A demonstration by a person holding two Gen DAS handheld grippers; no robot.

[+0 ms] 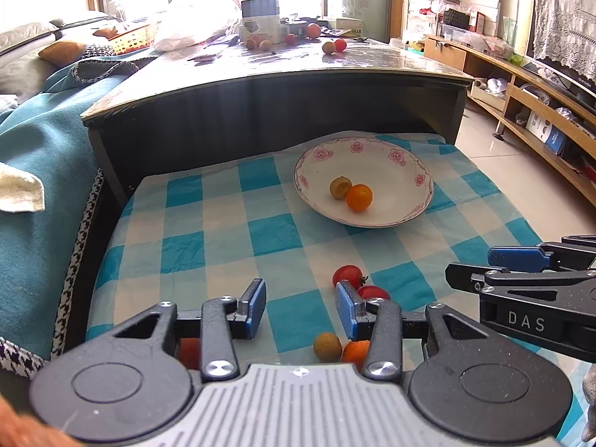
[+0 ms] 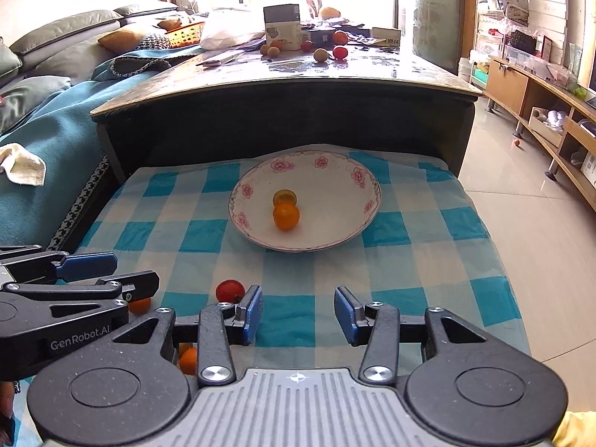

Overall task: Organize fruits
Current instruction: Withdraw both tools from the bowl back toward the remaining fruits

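A white flowered bowl [image 1: 406, 171] [image 2: 257, 186] sits on the blue checked cloth and holds an orange fruit [image 1: 359, 197] [image 2: 286, 216] and a brownish fruit [image 1: 339, 187] [image 2: 284, 197]. Two red tomatoes [image 1: 347, 275] [image 1: 373, 292] lie on the cloth near my left gripper's right finger. A brown fruit [image 1: 327, 346] and an orange fruit [image 1: 355, 353] lie under my left gripper [image 1: 301, 309], which stands open with nothing between its fingers. My right gripper [image 2: 298, 314] is open too, over bare cloth, with a red tomato [image 2: 230, 290] just left of it.
A dark table [image 1: 260, 74] with more fruit, boxes and a bag rises behind the cloth. A sofa with a teal blanket [image 1: 37, 193] lies to the left. Tiled floor and a low wooden shelf [image 2: 551, 111] are on the right.
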